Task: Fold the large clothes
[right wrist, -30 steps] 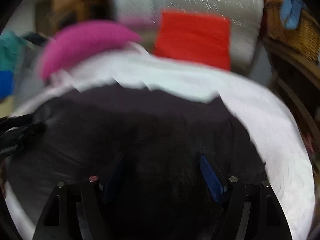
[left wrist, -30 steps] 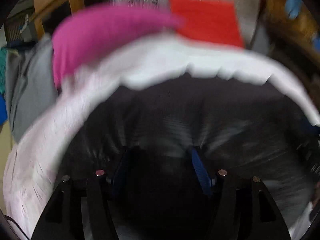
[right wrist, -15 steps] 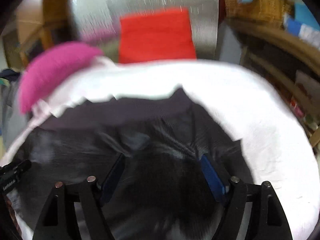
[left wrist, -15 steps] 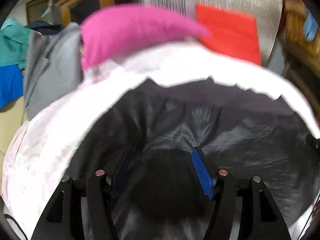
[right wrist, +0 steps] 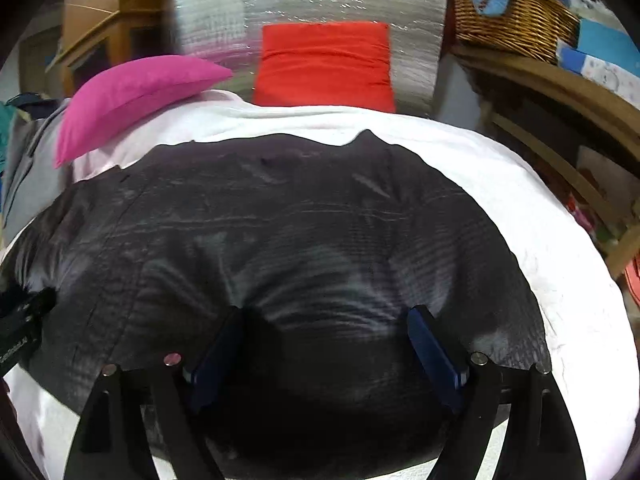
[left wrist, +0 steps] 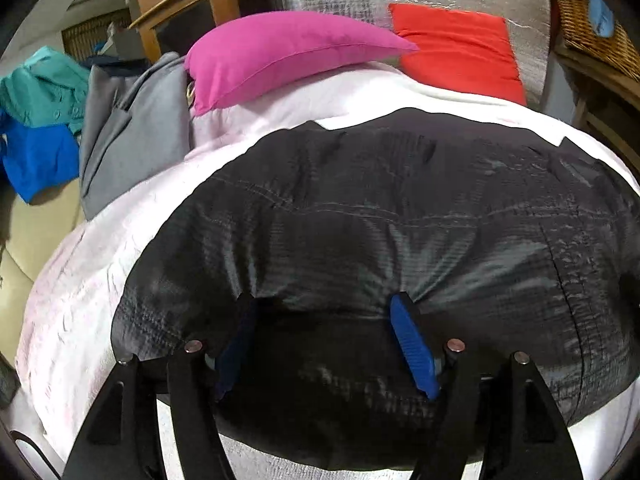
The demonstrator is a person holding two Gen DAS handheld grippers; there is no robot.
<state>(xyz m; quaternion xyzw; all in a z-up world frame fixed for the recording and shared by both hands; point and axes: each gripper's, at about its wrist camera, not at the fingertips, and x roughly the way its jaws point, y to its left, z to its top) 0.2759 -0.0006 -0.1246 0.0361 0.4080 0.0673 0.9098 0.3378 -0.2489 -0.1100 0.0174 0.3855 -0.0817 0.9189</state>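
Observation:
A large black shiny jacket (left wrist: 380, 208) lies spread over the pale bed cover (left wrist: 100, 280), its far edge toward the pillows. My left gripper (left wrist: 324, 304) has a thick fold of its near part bunched between the blue pads (left wrist: 412, 344), with creases fanning out from them; the jaws are opening. In the right wrist view the same jacket (right wrist: 280, 220) fills the middle. My right gripper (right wrist: 326, 314) holds another bunched fold of it, and its jaws are opening too. The left gripper's black body shows at that view's left edge.
A pink pillow (left wrist: 288, 52) and a red pillow (left wrist: 460, 52) lie at the head of the bed against a silver panel. Grey (left wrist: 128, 132), teal (left wrist: 40, 92) and blue clothes are piled left. A wicker basket (right wrist: 516, 20) sits on wooden shelves at the right.
Both grippers have shifted across the bed with the black cloth between their pads. The jacket now lies flatter and sharper in view, and both pairs of jaws stand a little wider.

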